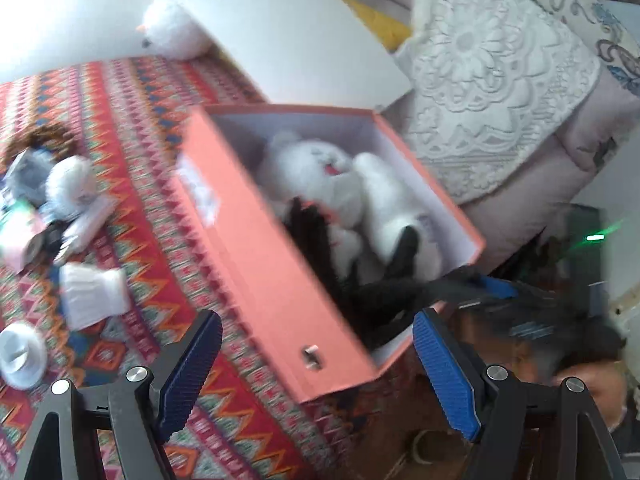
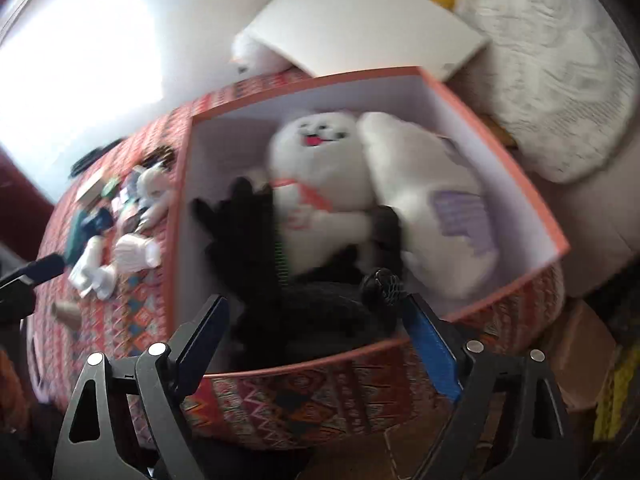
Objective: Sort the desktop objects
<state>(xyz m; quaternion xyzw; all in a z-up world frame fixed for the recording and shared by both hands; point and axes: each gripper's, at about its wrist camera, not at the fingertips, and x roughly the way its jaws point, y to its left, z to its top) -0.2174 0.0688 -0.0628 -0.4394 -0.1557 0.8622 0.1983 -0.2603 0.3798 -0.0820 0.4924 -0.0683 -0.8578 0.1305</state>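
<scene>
The table is spread with a busy woven cloth (image 1: 132, 128) in red, orange, blue and green zigzags, and it hangs down over the near edge. A bright window glare washes out the pale wall behind it. On the cloth sits an open coral-pink cardboard box (image 1: 256, 248) with white inside walls; its white lid (image 1: 296, 32) lies propped behind it, against a small white plush bird (image 1: 168, 28). To the right of the table a sofa carries a white lace throw (image 1: 492, 68).

Inside the box a white plush dog (image 2: 320, 152) with a pink tongue lies face up, a second white plush (image 2: 432, 196) with a purple label pressed against its side. A black furry plush (image 2: 256, 240) fills the near end of the box, one limb draped over the rim.

Left of the box, loose things lie in a heap on the cloth: a small white fluffy toy (image 1: 72, 188), a folded white item (image 1: 94, 294), a white round dish (image 1: 22, 354) near the table edge, and some cards and packets too blurred to name.

The left gripper (image 1: 316, 364) hovers over the near long side of the box, its blue-padded jaws spread wide with nothing between them. The right gripper (image 2: 312, 340) hangs over the box's near end, jaws also parted, the black plush just ahead of them; whether it touches a finger I cannot tell.
</scene>
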